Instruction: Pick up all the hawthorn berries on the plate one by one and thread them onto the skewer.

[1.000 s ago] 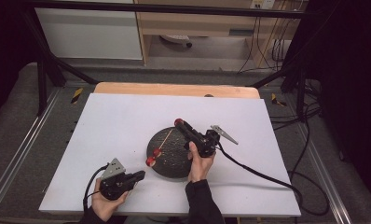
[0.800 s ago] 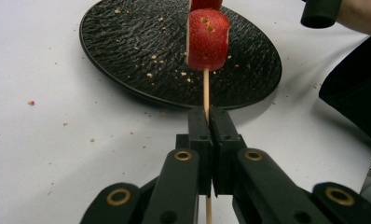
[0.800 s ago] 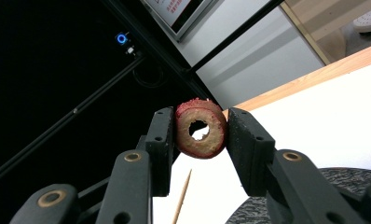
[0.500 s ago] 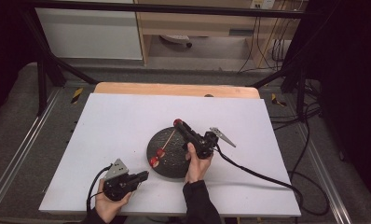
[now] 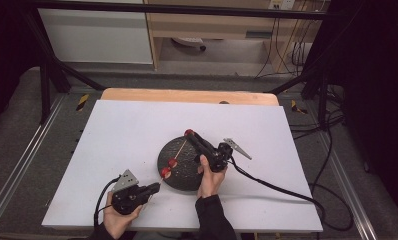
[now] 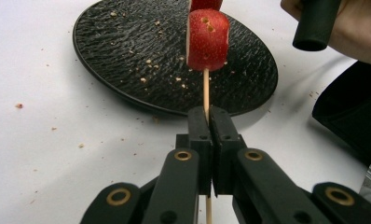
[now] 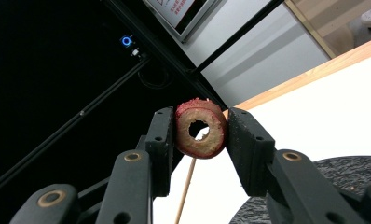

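A thin wooden skewer (image 6: 205,88) carries red fruit pieces (image 6: 207,39) and slants over the black textured plate (image 5: 184,172). My left gripper (image 6: 205,114) is shut on the skewer's lower end, at the plate's near left edge (image 5: 154,187). The red pieces (image 5: 169,168) sit partway up the stick in the high view. My right gripper (image 7: 200,126) is shut on a red-edged ring slice (image 7: 211,140) with a round hole. It is held at the skewer's far tip (image 5: 189,133), and the stick (image 7: 186,189) runs just below the ring.
Crumbs lie on the plate (image 6: 127,56) and on the white tabletop (image 5: 127,135) around it. The right hand and its black handle (image 6: 316,23) hover over the plate's right side. A cable (image 5: 277,187) trails to the right. A wooden strip (image 5: 187,95) edges the far side.
The right gripper with the ring has shifted only slightly at the skewer's tip. The left gripper and the skewer have stayed where they were.
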{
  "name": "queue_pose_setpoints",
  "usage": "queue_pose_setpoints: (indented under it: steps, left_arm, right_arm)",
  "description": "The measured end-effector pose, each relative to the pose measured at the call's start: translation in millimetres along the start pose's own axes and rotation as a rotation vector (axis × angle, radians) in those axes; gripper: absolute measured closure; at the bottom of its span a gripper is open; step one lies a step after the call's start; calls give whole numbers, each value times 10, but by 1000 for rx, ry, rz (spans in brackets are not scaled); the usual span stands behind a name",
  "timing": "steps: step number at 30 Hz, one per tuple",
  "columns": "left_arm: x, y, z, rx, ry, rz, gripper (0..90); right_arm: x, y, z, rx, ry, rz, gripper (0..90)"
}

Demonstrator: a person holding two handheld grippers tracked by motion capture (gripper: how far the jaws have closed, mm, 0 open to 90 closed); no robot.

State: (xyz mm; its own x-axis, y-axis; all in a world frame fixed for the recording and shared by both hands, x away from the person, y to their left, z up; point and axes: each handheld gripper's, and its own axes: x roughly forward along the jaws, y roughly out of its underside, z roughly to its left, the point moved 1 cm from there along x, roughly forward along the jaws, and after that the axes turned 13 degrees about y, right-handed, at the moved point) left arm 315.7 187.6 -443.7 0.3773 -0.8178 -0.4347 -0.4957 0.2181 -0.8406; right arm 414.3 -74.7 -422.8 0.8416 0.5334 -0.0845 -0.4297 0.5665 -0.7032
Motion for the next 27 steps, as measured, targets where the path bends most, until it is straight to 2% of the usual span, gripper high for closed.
queue_pose_setpoints:
  steps: [12,27]
  left_arm:
    - [73,-26,-36,-18,-4,-28,883]
    - [150,-77,-2,-38,-11,-37,883]
  right_arm:
    - [-5,81,-7,16,-10,10,628]
    - [-24,191,-15,-7,-3,44,629]
